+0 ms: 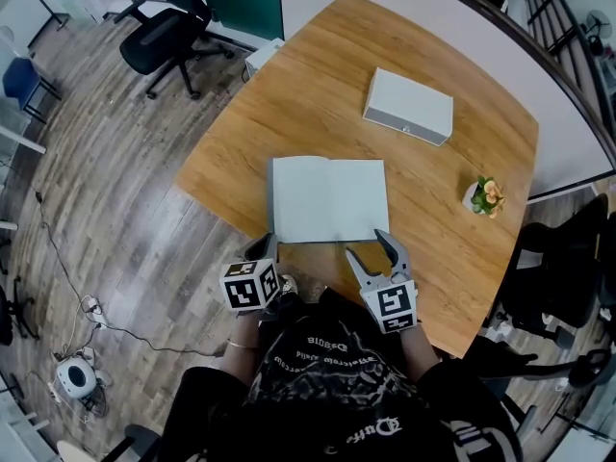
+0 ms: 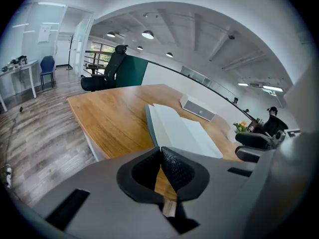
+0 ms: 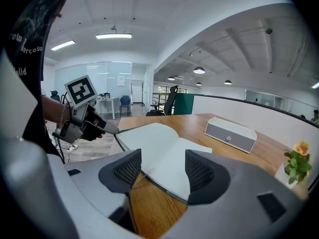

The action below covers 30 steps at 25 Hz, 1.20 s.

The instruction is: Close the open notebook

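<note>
**Near-left corner pinched, notebook open**

Pinching the near-left cover corner of the notebook [image 1: 330, 199] with the left gripper [image 2: 160, 153], pads closed tight on it. Holding the right gripper [image 3: 163, 169] wide and empty at the near-right corner. Lying open by the near edge of the surface [image 1: 318, 104], with a white box [image 1: 408, 106] nearer the far edge.

Your surface [image 1: 289, 114] is a warm wood-grain top with rounded corners, standing on a grey plank floor [image 1: 115, 210]. Three things lie on it. An open notebook [image 1: 329, 198] sits near your edge, pale pages up, with its left half tilted a little off the wood. A white oblong box [image 1: 408, 106] lies further back and to the right, well apart from the notebook. A small potted flower [image 1: 484, 196] stands alone near the right edge.
</note>
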Tool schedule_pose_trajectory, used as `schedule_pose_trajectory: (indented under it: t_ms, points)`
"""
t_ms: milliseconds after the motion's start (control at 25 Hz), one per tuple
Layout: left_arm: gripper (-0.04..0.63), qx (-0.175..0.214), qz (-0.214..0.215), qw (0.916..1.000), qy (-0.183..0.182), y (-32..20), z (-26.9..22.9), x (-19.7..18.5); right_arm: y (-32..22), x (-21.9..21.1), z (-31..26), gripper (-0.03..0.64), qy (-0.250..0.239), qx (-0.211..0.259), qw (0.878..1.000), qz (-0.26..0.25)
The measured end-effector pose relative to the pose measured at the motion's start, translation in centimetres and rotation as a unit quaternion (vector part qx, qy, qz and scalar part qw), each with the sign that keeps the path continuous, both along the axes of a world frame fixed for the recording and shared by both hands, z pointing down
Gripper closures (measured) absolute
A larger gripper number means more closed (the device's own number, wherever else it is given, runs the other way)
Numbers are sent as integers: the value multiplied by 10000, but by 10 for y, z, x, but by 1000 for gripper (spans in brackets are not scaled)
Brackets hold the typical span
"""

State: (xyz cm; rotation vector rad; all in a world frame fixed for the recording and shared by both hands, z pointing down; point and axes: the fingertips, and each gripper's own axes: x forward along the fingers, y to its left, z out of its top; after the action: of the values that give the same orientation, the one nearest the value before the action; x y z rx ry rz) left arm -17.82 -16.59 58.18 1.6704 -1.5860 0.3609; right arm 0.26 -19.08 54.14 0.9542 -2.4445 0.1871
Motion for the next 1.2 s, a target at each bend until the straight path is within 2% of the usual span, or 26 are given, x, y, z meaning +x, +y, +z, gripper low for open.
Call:
schedule_pose_trajectory:
  t_ms: [200, 440, 680, 960, 1200]
  points:
    - [568, 244, 47, 9996, -98, -7, -19, -2, 5, 5, 4, 351, 32, -63, 10000, 55]
    - [568, 520, 502, 9967, -361, -13, -46, 19, 10, 15, 18, 351, 122, -204, 9996, 143]
    - [568, 664, 615, 9954, -302, -14, -59, 31, 15, 21, 23, 351, 126, -265, 9993, 245]
    - [568, 997, 1026, 9896, -150, -20, -81, 61, 13, 26, 19, 356, 72, -213, 9991, 363]
    - [568, 1129, 1307, 9849, -65, -23, -90, 81, 14, 31, 18, 357, 58, -198, 9988, 443]
